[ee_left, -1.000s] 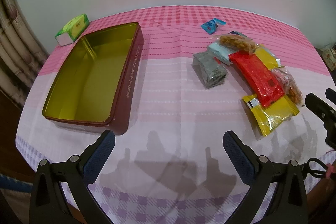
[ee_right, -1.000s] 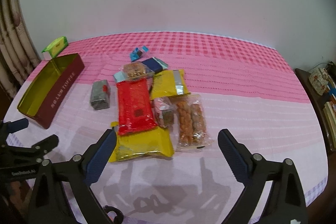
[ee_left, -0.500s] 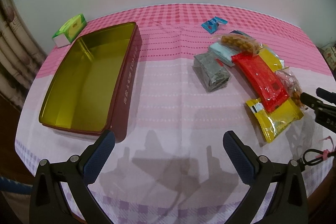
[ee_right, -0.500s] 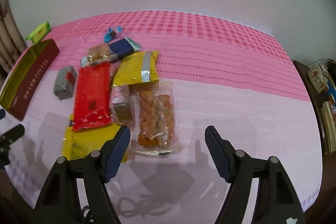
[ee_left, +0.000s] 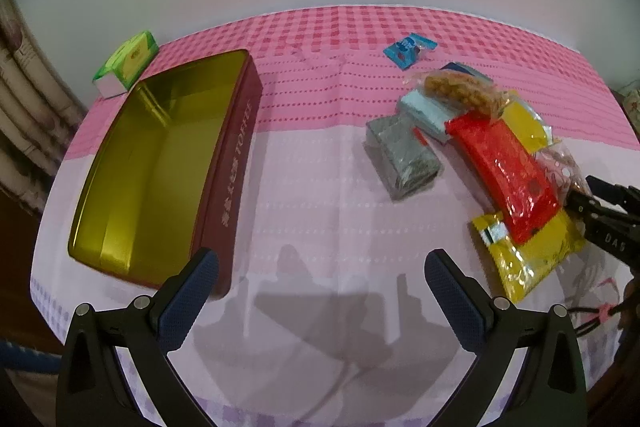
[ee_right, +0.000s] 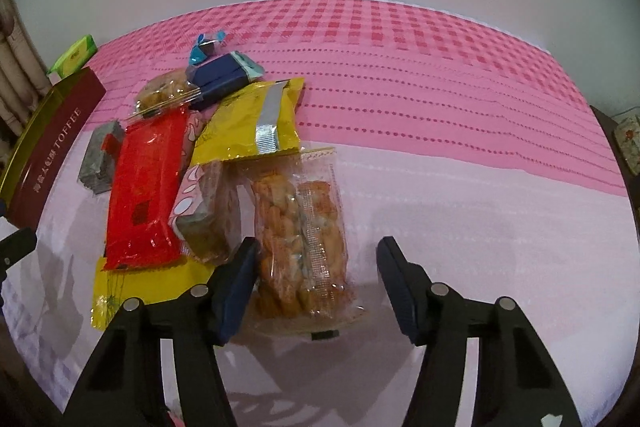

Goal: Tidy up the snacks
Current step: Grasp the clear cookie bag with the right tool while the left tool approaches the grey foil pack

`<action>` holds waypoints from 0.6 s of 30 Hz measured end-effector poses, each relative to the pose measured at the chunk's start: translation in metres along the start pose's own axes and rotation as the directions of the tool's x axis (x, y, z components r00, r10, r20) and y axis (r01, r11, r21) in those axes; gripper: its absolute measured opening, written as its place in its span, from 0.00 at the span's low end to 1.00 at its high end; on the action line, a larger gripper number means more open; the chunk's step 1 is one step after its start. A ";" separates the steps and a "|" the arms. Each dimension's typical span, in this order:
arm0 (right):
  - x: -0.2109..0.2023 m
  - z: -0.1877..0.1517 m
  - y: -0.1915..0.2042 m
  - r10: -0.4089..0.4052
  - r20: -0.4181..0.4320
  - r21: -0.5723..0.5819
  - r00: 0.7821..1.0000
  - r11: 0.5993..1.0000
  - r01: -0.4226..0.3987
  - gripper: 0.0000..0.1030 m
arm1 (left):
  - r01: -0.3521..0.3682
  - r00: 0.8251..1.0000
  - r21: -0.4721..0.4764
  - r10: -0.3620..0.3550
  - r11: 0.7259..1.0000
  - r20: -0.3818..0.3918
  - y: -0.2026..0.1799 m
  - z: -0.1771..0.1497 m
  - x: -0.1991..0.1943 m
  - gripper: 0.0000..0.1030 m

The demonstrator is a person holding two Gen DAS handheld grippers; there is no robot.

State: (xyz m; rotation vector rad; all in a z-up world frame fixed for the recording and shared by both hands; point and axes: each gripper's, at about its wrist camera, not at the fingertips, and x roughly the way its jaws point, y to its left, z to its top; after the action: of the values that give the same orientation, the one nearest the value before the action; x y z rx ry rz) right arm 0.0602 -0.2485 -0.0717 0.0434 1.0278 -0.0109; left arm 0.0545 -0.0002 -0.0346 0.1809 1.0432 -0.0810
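A pile of snack packets lies on the pink cloth: a clear bag of orange twists (ee_right: 300,235), a red packet (ee_right: 144,183) (ee_left: 506,167), yellow packets (ee_right: 256,123) (ee_left: 528,259), a grey packet (ee_left: 404,159) and a dark blue box (ee_right: 220,77). An open maroon tin with a gold inside (ee_left: 160,163) stands at the left. My right gripper (ee_right: 316,283) is open, its jaws straddling the near end of the clear bag. My left gripper (ee_left: 320,291) is open and empty above the bare cloth near the tin.
A green tissue pack (ee_left: 126,63) lies behind the tin. A small blue candy wrapper (ee_left: 408,49) lies at the back. The table edge runs close below both grippers. A dark side cabinet (ee_right: 624,143) stands at the right.
My right gripper has moved forward and down onto the clear bag of twists, and its jaws have narrowed. My left gripper has drifted slightly forward and stayed open.
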 end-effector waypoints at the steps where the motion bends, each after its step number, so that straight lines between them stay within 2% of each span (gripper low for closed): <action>1: 0.001 0.001 0.000 -0.001 0.003 -0.004 1.000 1.000 0.001 0.53 | -0.003 1.000 0.001 0.003 1.000 0.000 -0.001 0.002 0.001 0.99; 3: 0.000 0.002 -0.001 -0.011 0.016 -0.018 1.000 1.000 0.011 0.37 | -0.002 1.000 0.000 0.002 1.000 0.000 -0.003 0.006 0.003 0.99; 6: -0.001 0.001 -0.009 -0.021 0.029 -0.002 0.999 1.000 0.021 0.36 | 0.004 1.000 -0.004 -0.004 1.000 -0.005 -0.007 0.011 0.006 0.99; 8: -0.001 0.000 -0.015 -0.055 0.040 0.002 0.998 0.998 0.055 0.36 | -0.003 1.000 0.002 0.003 1.000 -0.001 -0.009 0.014 0.008 0.99; 18: -0.003 -0.007 -0.074 -0.195 0.099 0.158 0.976 0.971 0.179 0.35 | 0.030 1.000 -0.014 -0.030 0.999 0.008 -0.017 0.036 0.009 0.99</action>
State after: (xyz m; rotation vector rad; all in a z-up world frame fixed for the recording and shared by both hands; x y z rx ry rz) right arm 0.0505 -0.3218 -0.0745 0.0801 0.9127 -0.2597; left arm 0.0870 -0.0233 -0.0272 0.1522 1.0387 -0.1017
